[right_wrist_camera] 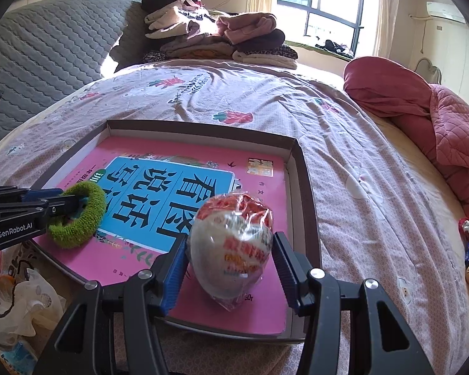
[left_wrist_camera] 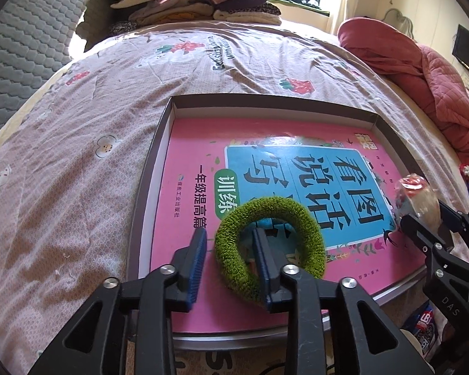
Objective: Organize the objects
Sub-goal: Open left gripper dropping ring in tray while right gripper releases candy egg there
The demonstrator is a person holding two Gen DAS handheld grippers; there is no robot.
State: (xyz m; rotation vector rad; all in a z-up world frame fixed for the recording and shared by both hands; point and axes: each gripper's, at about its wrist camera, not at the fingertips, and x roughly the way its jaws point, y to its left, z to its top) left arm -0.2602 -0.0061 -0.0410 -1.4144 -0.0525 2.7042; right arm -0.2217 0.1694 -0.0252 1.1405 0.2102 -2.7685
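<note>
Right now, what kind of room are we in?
Most likely a bedroom. A big bed with a strawberry-print sheet fills the view, a quilted headboard stands behind it, and folded clothes are piled at the far end beside a rumpled pink quilt.

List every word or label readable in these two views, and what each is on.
"GenRobot.AI": side of the left gripper.
"DAS": arm of the right gripper.
"看图说话写…", "训练", "一年级提高篇": cover of the pink book; the title's end is hidden by the green scrunchie.
Too blurred to read: the bedsheet print, the snack wrapper, the book's small print.
</note>
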